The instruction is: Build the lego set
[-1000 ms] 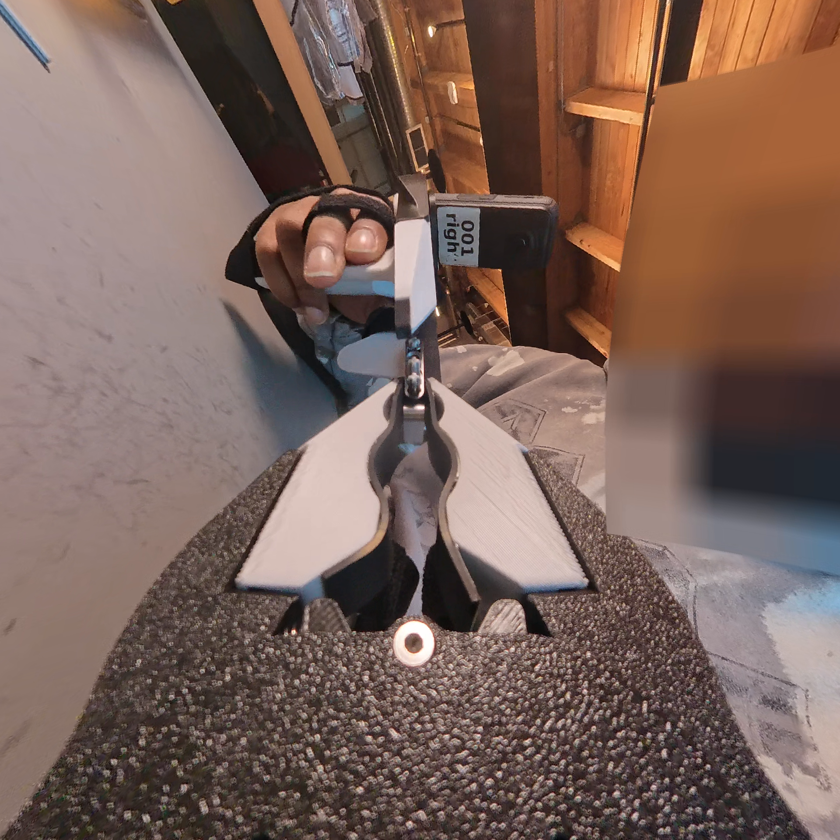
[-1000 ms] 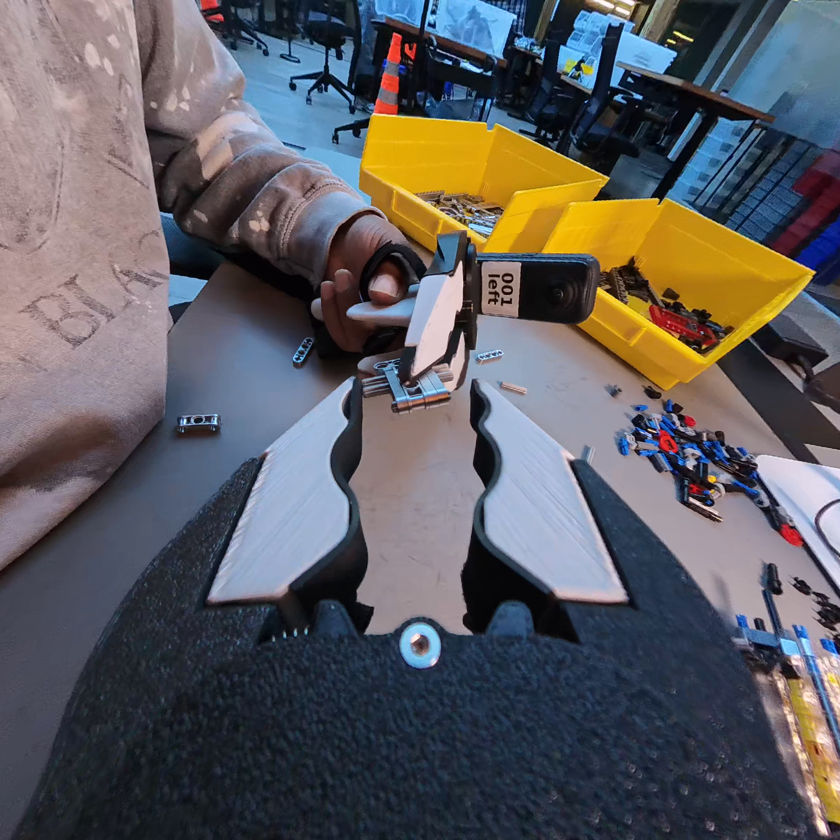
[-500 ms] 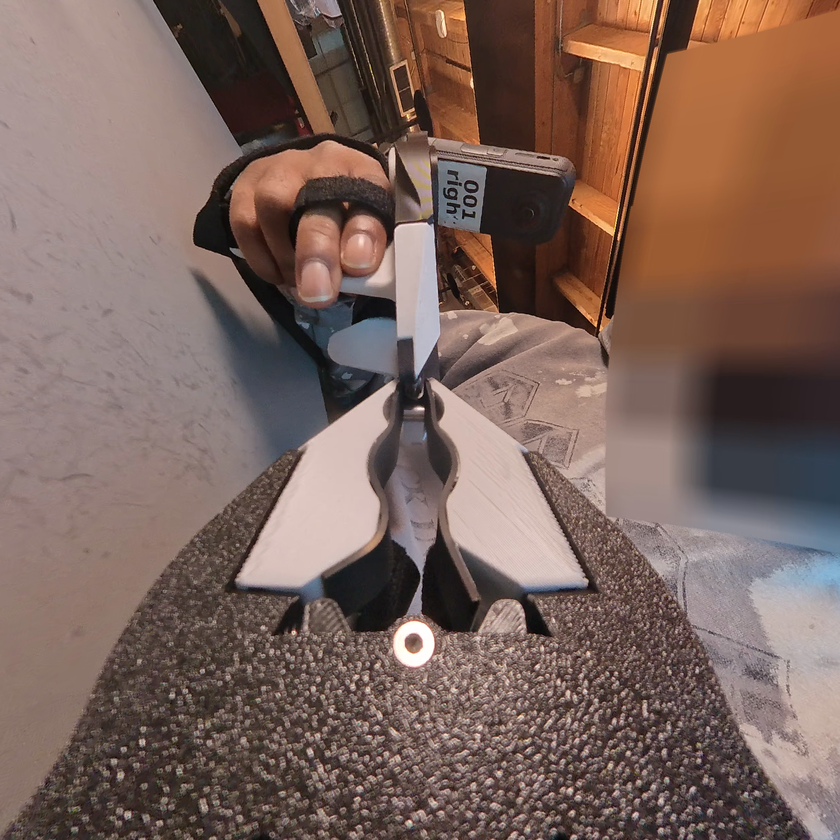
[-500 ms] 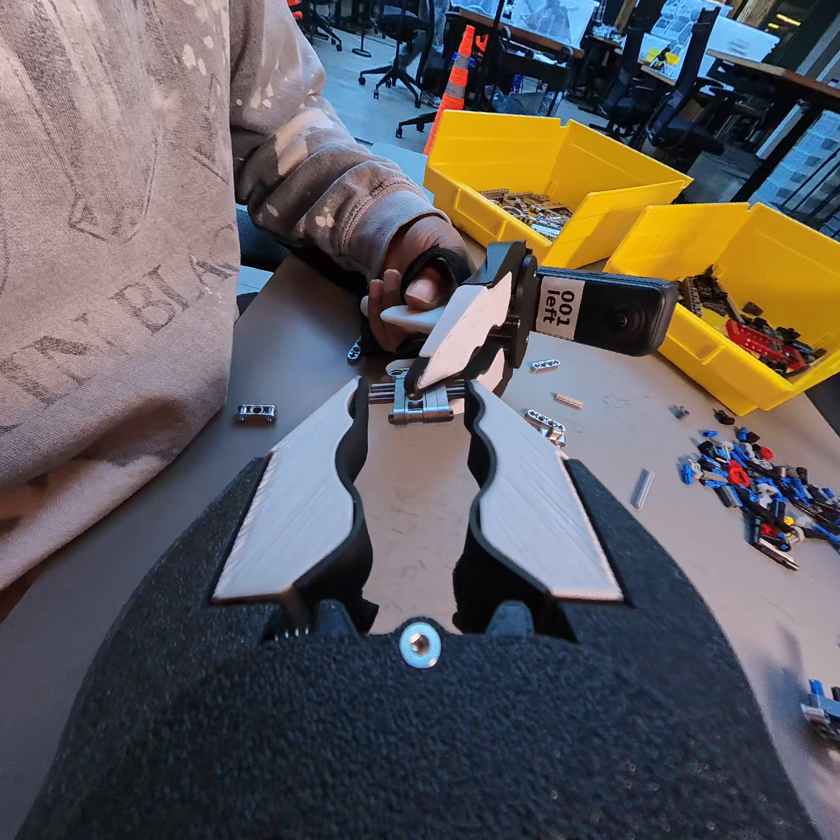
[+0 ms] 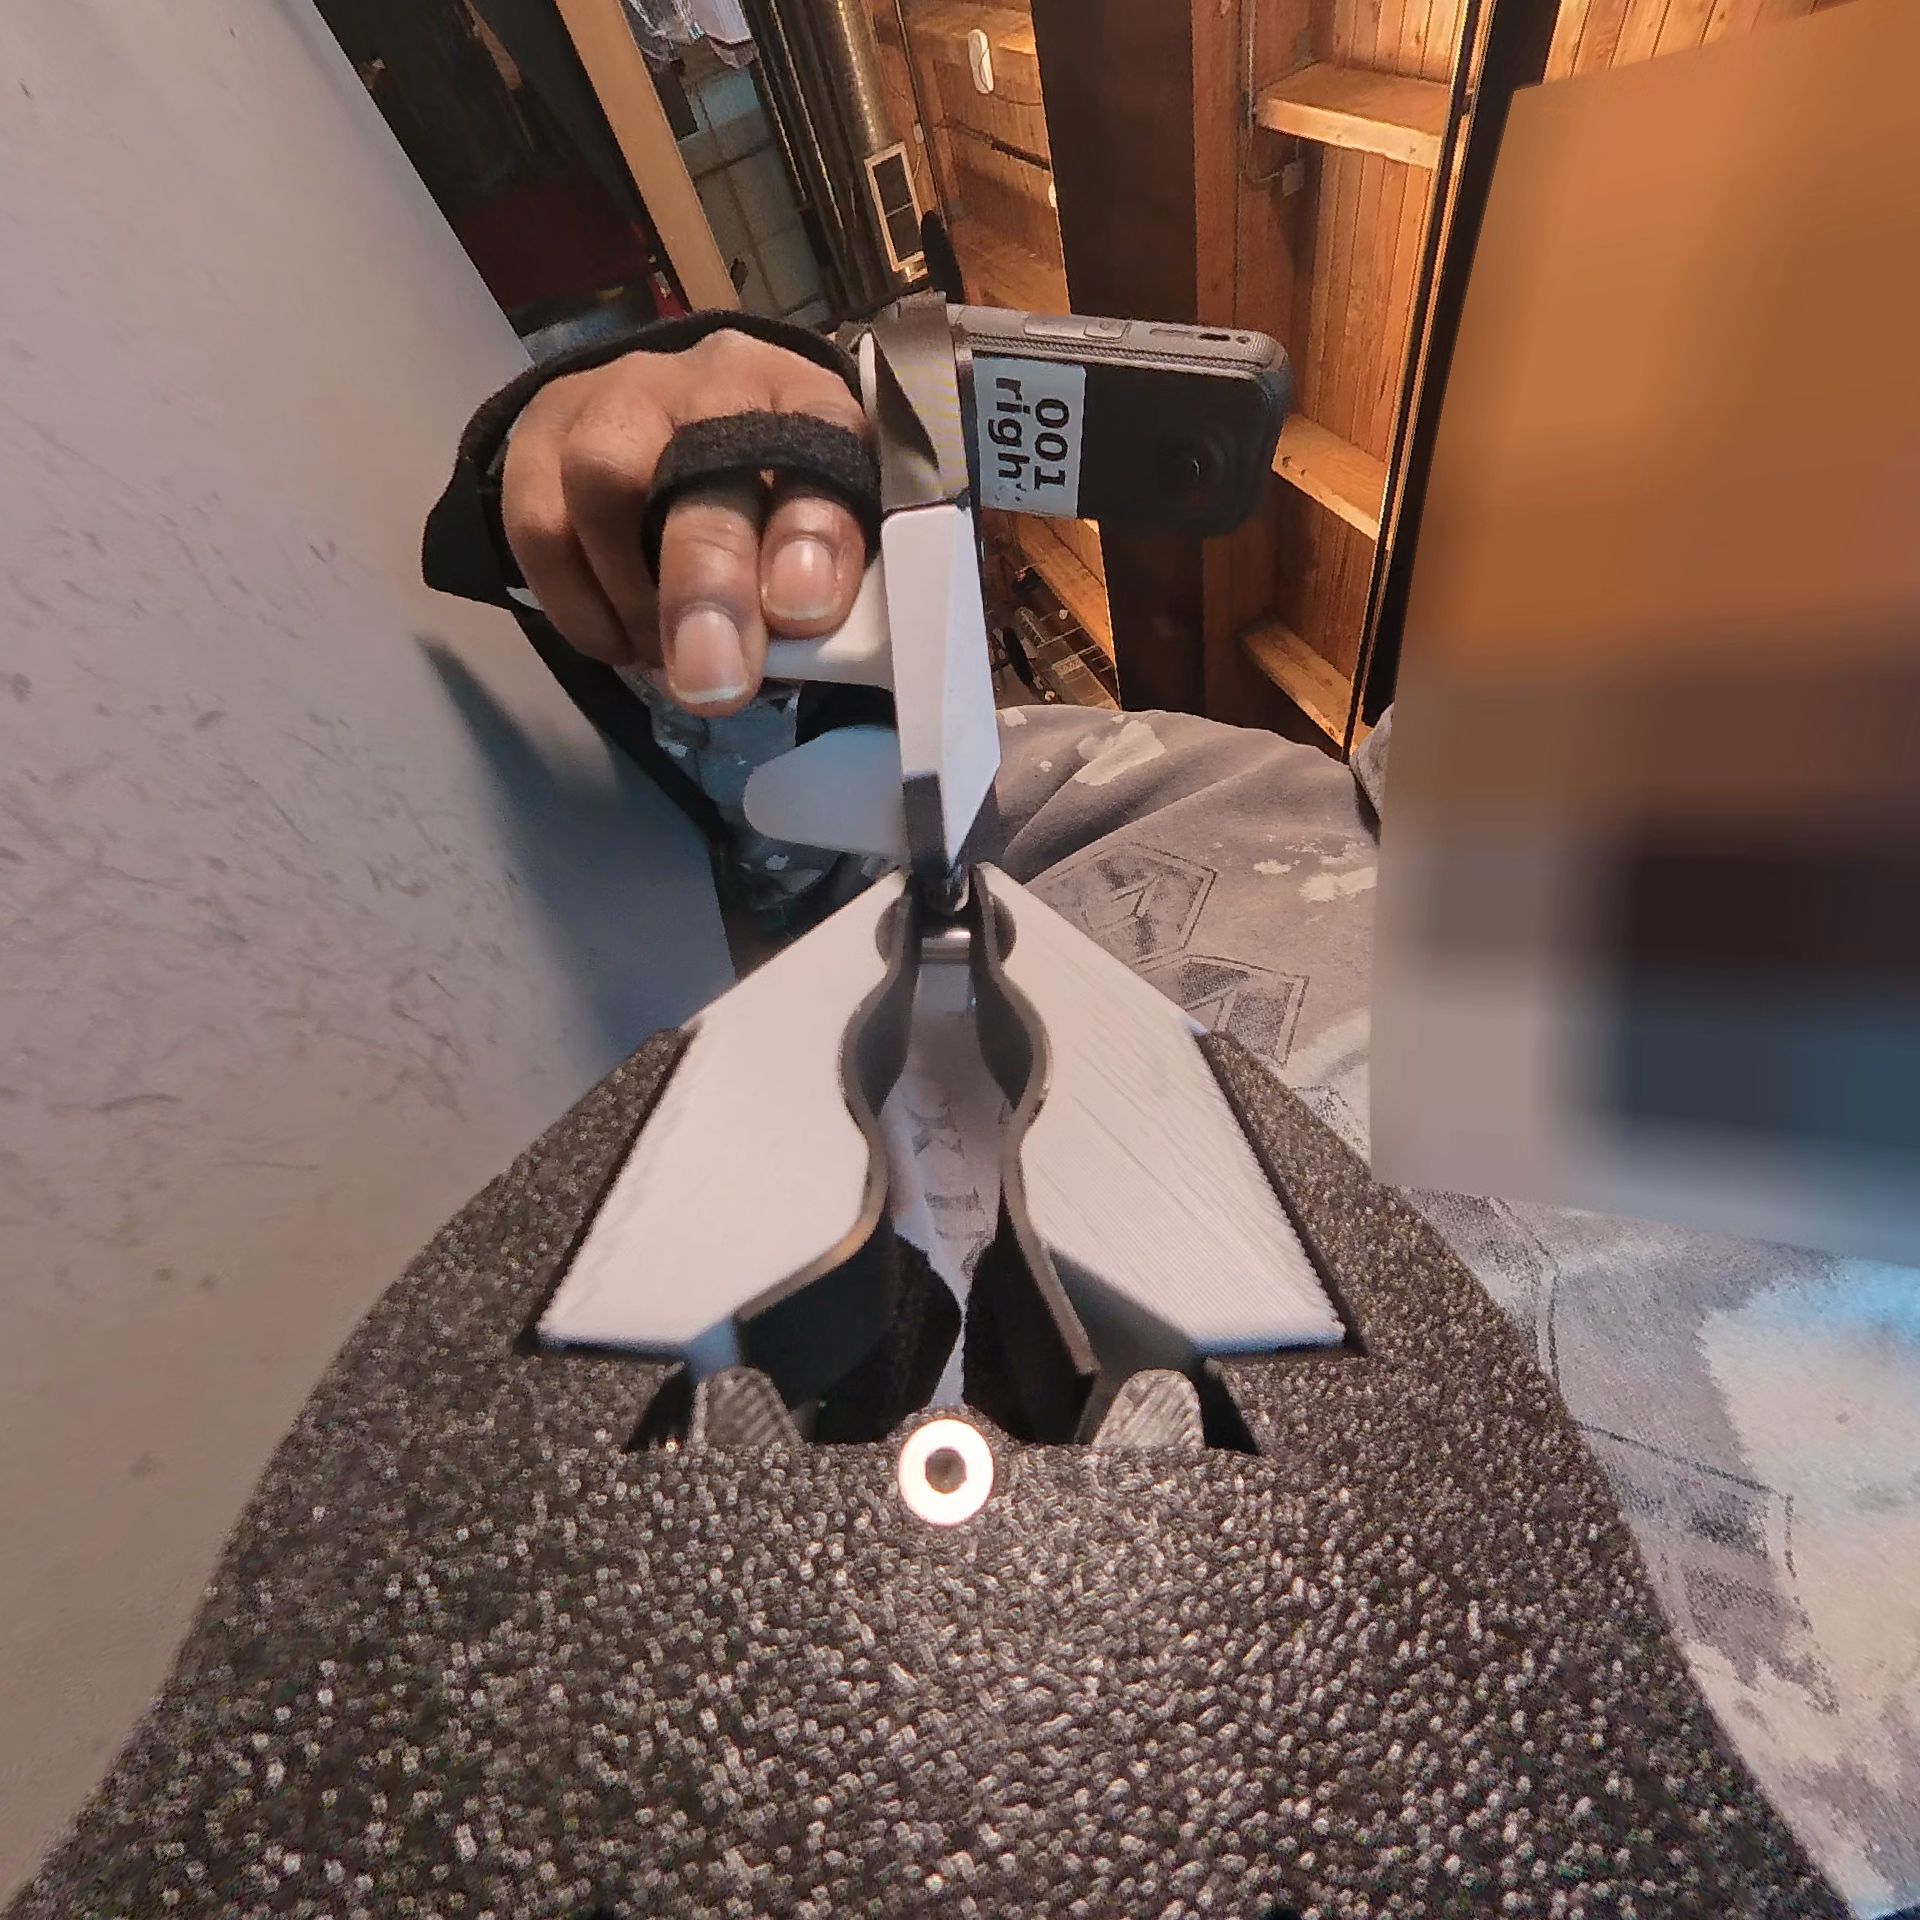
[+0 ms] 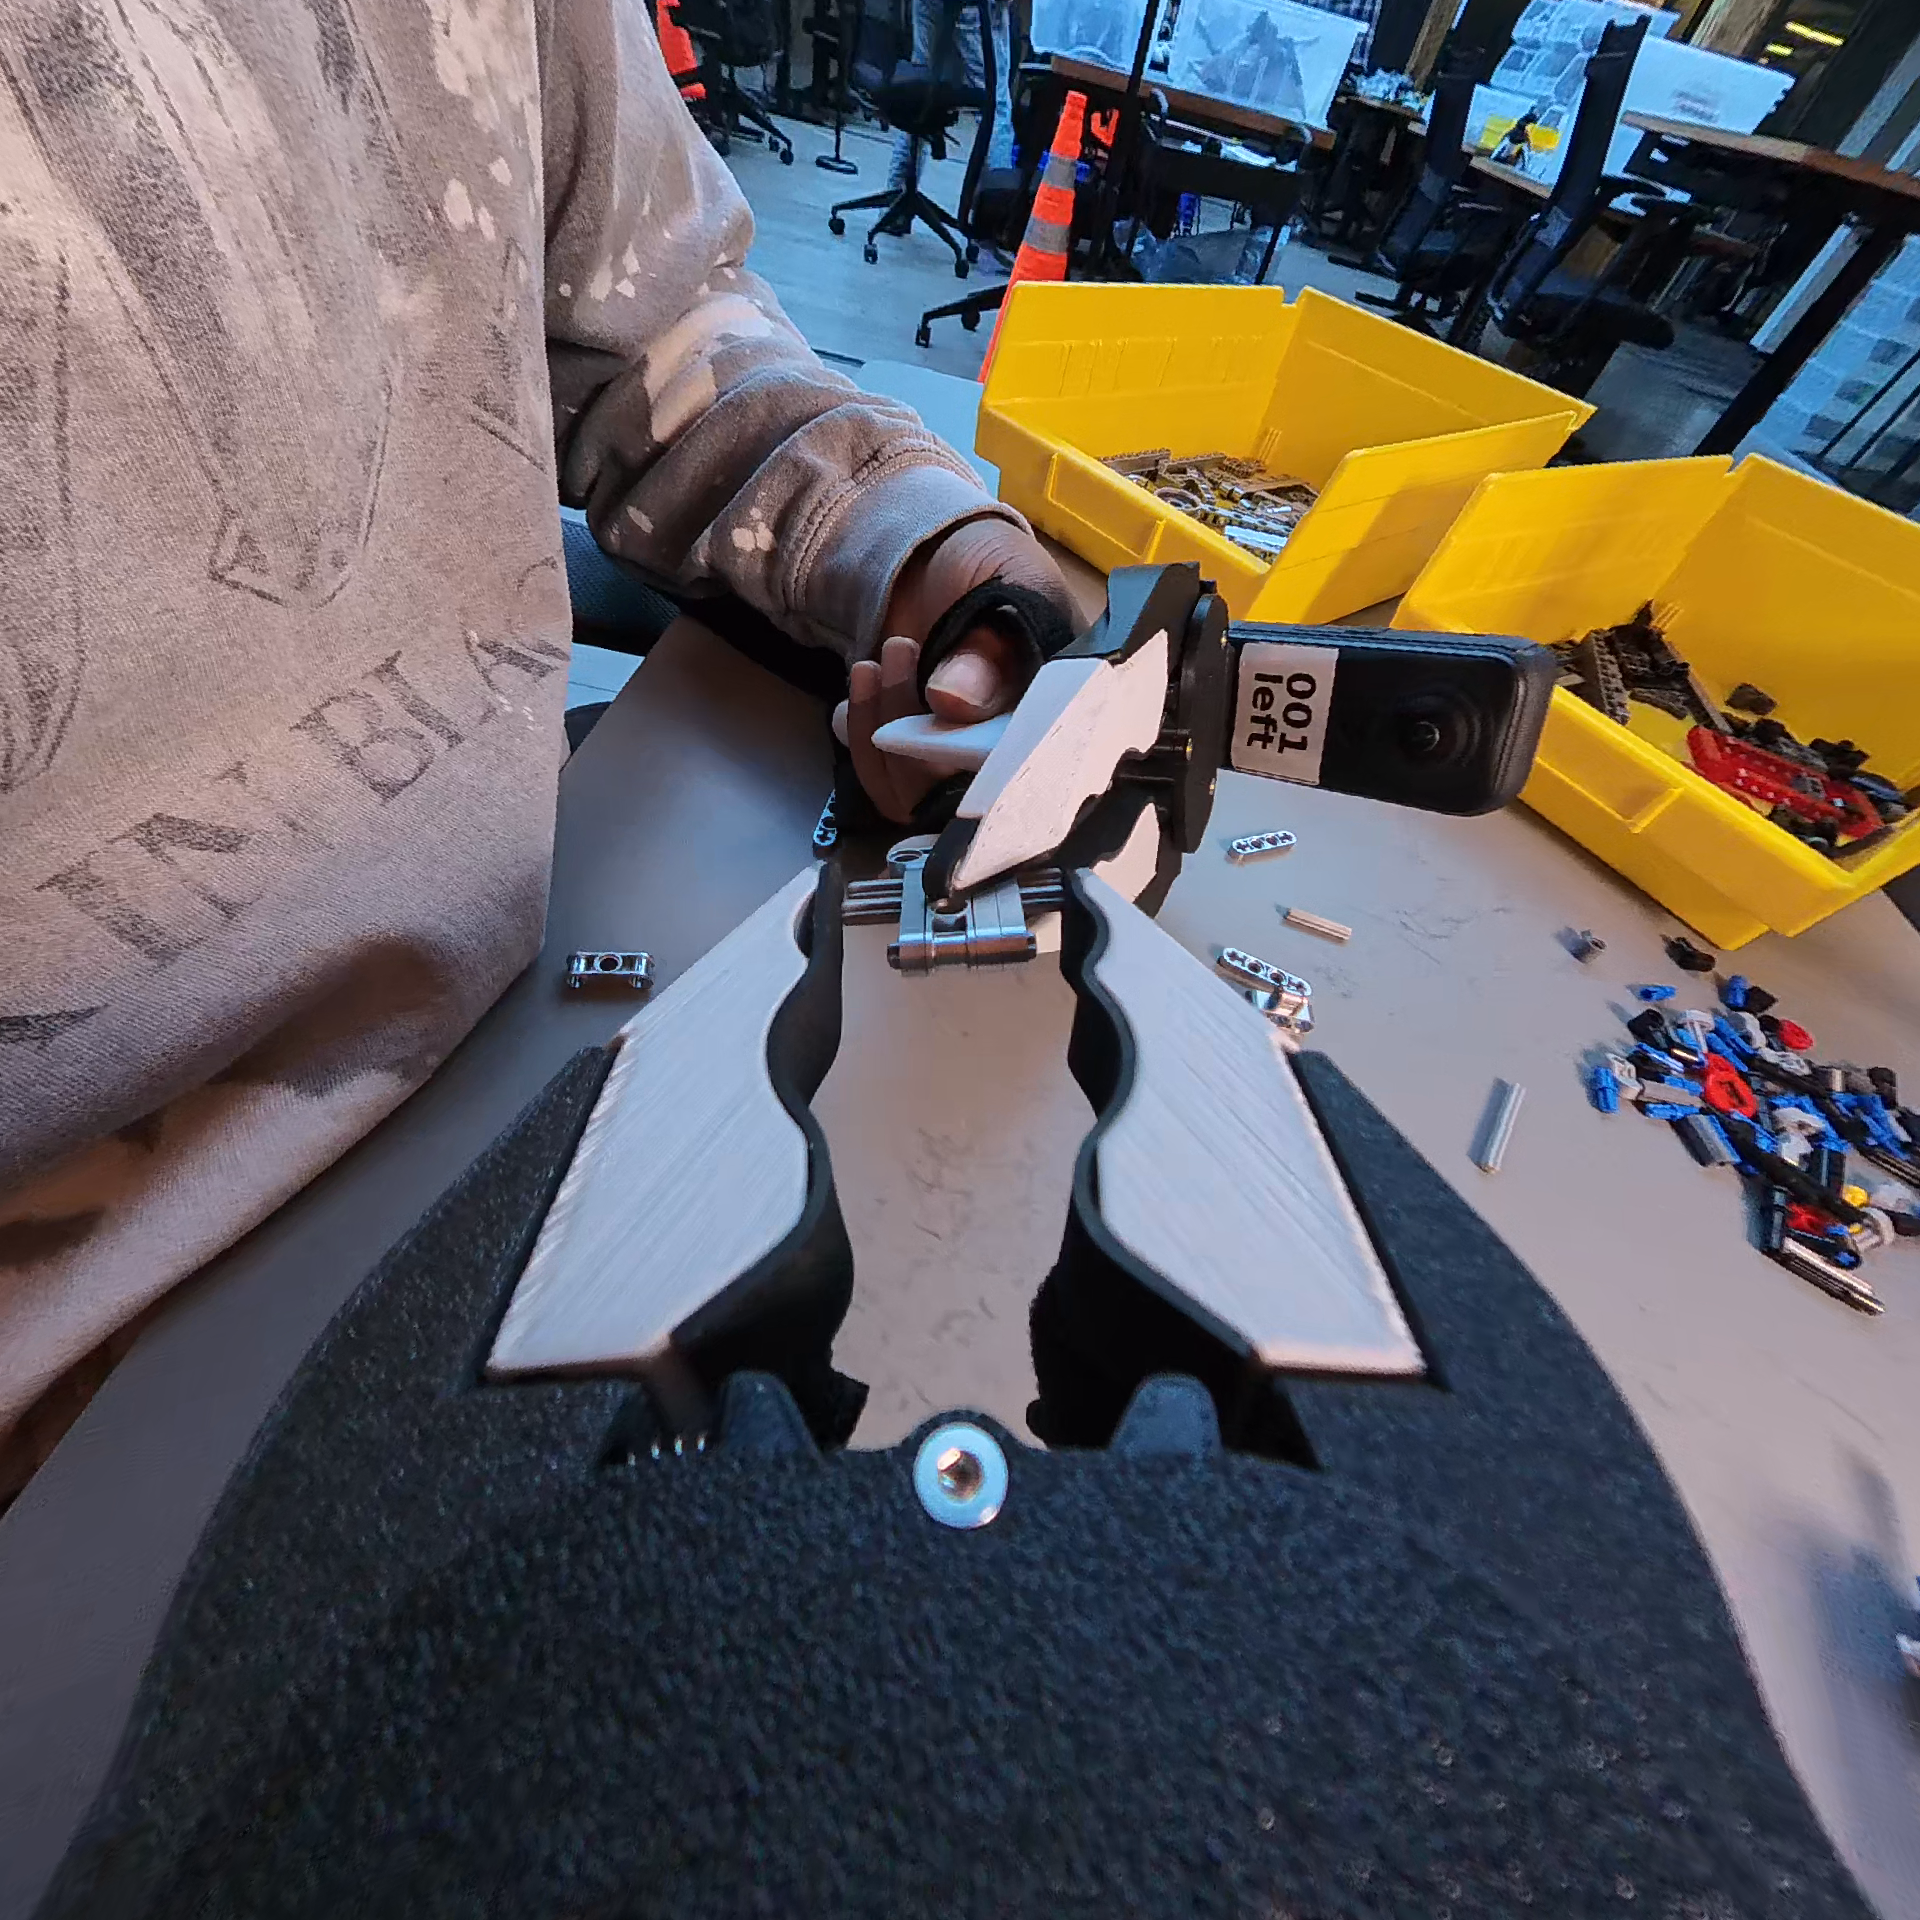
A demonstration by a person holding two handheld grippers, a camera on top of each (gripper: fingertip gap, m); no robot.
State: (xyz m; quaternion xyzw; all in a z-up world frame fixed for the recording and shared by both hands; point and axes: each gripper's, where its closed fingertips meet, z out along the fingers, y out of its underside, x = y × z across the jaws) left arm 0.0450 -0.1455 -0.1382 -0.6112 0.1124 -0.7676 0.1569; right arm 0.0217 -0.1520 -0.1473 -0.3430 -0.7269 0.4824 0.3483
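left gripper clamping one grey assembly, two yellow bins

Two yellow bins, two tools.

Left gripper: pale grey fingers in black speckled foam. Right gripper: same grey fingers, black trim, black textured body. Small assembly between them: grey, metallic sheen. Two bins: bright yellow. Table: matt grey-beige. Loose parts pile: blue, red, black, grey. Sweatshirt: grey, bleach-spotted, faded dark print. Cone: orange with white band.
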